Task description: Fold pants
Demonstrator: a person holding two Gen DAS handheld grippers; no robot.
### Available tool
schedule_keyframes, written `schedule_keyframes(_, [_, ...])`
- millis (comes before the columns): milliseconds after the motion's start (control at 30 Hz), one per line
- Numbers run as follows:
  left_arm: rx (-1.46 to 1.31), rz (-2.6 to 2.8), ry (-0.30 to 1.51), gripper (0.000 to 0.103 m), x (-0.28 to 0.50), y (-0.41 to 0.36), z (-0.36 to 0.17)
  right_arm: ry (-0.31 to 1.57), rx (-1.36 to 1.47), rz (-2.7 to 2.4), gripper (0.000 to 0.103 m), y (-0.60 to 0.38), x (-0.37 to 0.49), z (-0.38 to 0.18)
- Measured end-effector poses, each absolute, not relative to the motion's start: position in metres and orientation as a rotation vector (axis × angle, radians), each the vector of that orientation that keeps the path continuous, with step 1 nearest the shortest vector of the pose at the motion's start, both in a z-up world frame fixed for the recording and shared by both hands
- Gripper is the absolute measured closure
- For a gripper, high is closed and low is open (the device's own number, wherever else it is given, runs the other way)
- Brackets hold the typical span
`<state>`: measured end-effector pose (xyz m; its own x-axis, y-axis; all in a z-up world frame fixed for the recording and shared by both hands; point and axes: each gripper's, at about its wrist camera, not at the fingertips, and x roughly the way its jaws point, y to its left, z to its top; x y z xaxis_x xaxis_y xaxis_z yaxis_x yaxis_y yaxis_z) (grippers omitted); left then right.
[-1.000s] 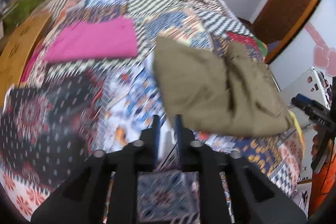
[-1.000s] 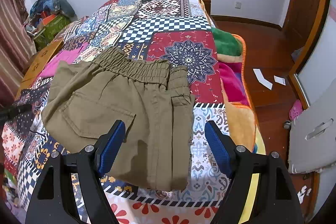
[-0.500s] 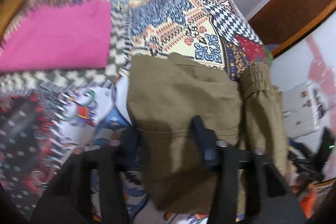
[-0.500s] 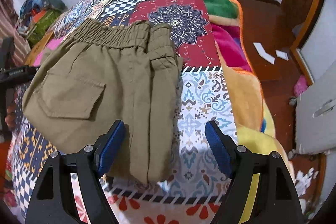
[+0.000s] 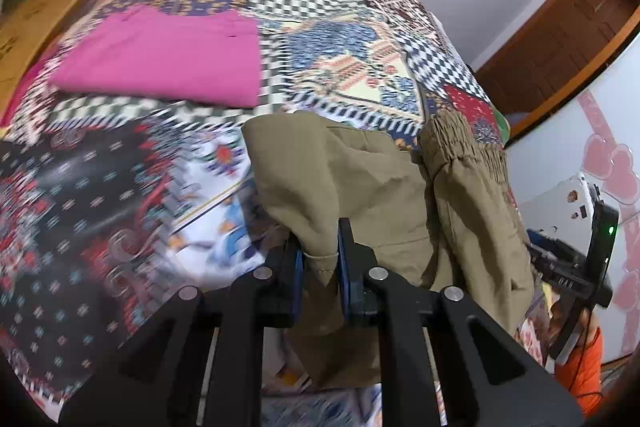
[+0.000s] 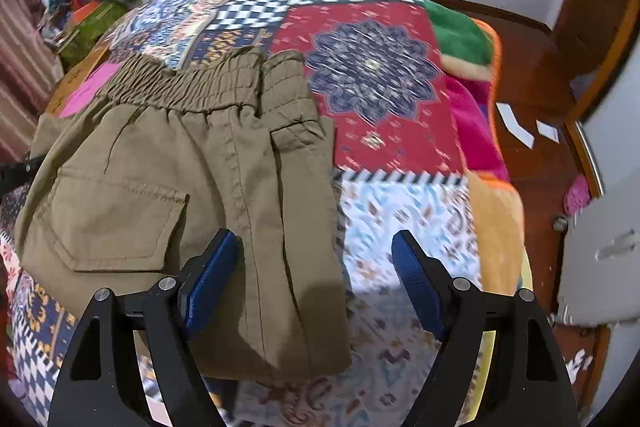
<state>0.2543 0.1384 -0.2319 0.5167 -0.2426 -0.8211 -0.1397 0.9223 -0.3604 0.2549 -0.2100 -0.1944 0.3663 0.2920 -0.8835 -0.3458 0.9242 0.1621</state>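
Two grippers work one pair of olive pants [image 6: 168, 195], which lies partly folded on the near end of a patchwork quilt [image 6: 372, 75] on the bed, waistband [image 6: 188, 87] toward the far side and a patch pocket [image 6: 116, 223] facing up. In the left wrist view the left gripper [image 5: 320, 267] has its blue pads pressed together on a bunched corner of the pants [image 5: 360, 187], and the cloth sags from the pinch. The right gripper [image 6: 312, 287] stands wide apart and holds nothing; its left pad sits over the near right part of the pants, its right pad over bare quilt.

Light, limp woven cotton by the look of it: it should droop and crease wherever it is not supported, and a pinch through one layer may peel that layer away. Seams, hems and the gathered waistband look thicker and likely give the firmest hold. For the right gripper, the doubled near right edge seems the best place, taking all layers at once. A folded pink garment [image 5: 168, 63] lies well apart on the far left.
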Motion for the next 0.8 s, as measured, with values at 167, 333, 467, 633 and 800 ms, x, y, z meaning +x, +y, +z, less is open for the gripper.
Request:
schedule_keyframes(167, [-0.381, 0.008, 1.041, 0.088, 0.247, 0.158, -0.229, 1.087, -0.095, 0.469, 0.026, -0.187, 0.256, -0.179])
schedule_keyframes(333, [-0.353, 0.041, 1.039, 0.082, 0.248, 0.17, -0.224, 1.024, -0.149, 0.545, 0.026, -0.156, 0.261, -0.155])
schedule_keyframes(467, [-0.282, 0.079, 1.07, 0.068, 0.245, 0.169, -0.225, 0.996, -0.17, 0.613, 0.026, -0.126, 0.268, -0.142])
schedule_keyframes(633, [-0.26, 0.126, 1.033, 0.053, 0.225, 0.174, -0.211, 0.959, -0.236, 0.72, 0.026, -0.08, 0.262, -0.134])
schedule_keyframes(800, [-0.302, 0.059, 0.986, 0.05, 0.21, 0.164, -0.19, 0.948, -0.318, 0.813, 0.026, -0.038, 0.254, -0.136])
